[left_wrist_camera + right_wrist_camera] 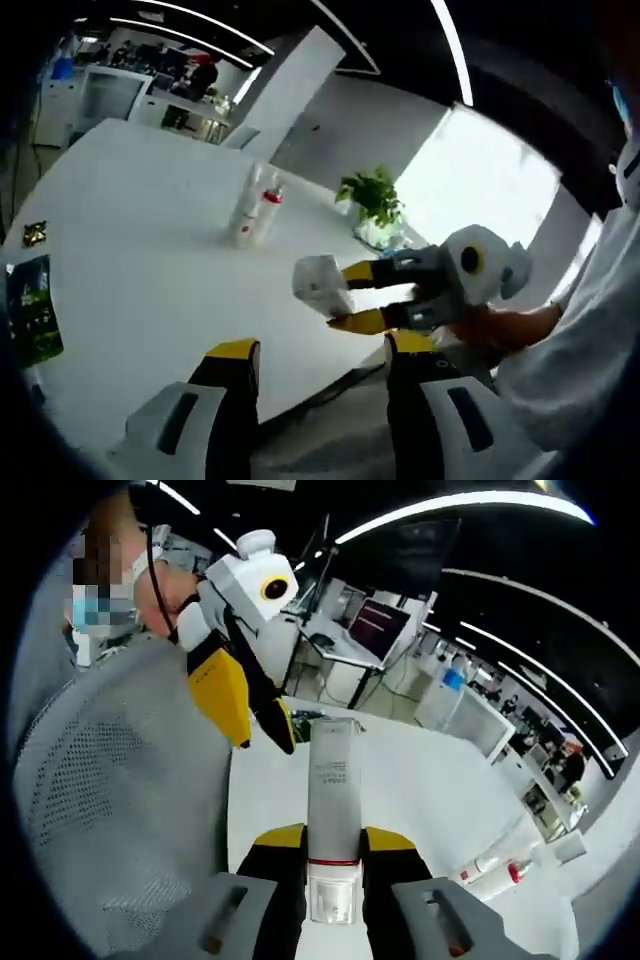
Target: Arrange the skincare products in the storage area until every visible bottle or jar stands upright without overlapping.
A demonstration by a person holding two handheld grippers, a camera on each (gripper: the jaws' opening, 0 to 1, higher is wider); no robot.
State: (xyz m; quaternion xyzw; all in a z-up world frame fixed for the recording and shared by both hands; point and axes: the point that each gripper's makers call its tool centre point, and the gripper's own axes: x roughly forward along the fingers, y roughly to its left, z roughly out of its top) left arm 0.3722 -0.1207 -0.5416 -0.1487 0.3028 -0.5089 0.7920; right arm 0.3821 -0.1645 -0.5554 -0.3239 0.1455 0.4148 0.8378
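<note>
A potted plant [372, 196] stands at the white table's [140, 220] far edge; two dark packets [30, 305] lie near its left rim.

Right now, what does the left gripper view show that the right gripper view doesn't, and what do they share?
Left gripper view: a potted plant at the table's far edge, dark packets at the near left, and the left tongs open with nothing between them.
Right gripper view: the silver tube's full length with its clear cap, clamped in the right tongs, plus an office behind.
Both: the white table, the held tube, and bottles on the table.
</note>
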